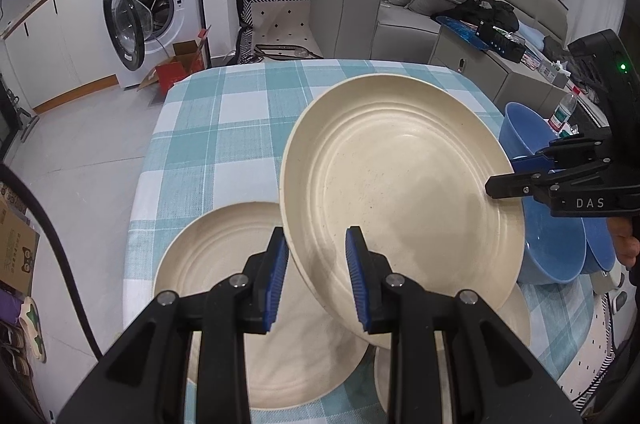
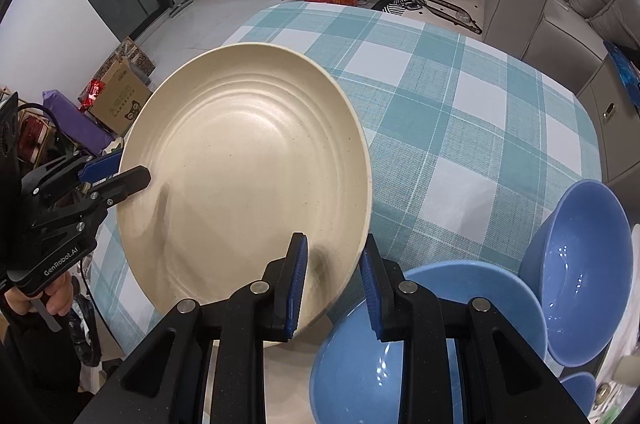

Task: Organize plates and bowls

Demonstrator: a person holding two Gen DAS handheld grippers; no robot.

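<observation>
A cream ridged plate (image 1: 400, 184) is held tilted above the table; it also shows in the right wrist view (image 2: 248, 168). My left gripper (image 1: 316, 280) straddles its near rim with a visible gap between the pads. My right gripper (image 2: 332, 284) straddles the opposite rim the same way, and it shows from the side in the left wrist view (image 1: 504, 176). A second cream plate (image 1: 224, 264) lies flat on the table under the lifted one. Several blue bowls (image 2: 580, 264) stand at the right, one just below my right gripper (image 2: 360, 376).
The table wears a teal and white checked cloth (image 2: 460, 112). Another cream plate edge (image 1: 520, 308) peeks out under the lifted plate. A washing machine (image 1: 152, 4), a red box (image 1: 176, 72) and a grey sofa (image 1: 400, 8) stand beyond the table.
</observation>
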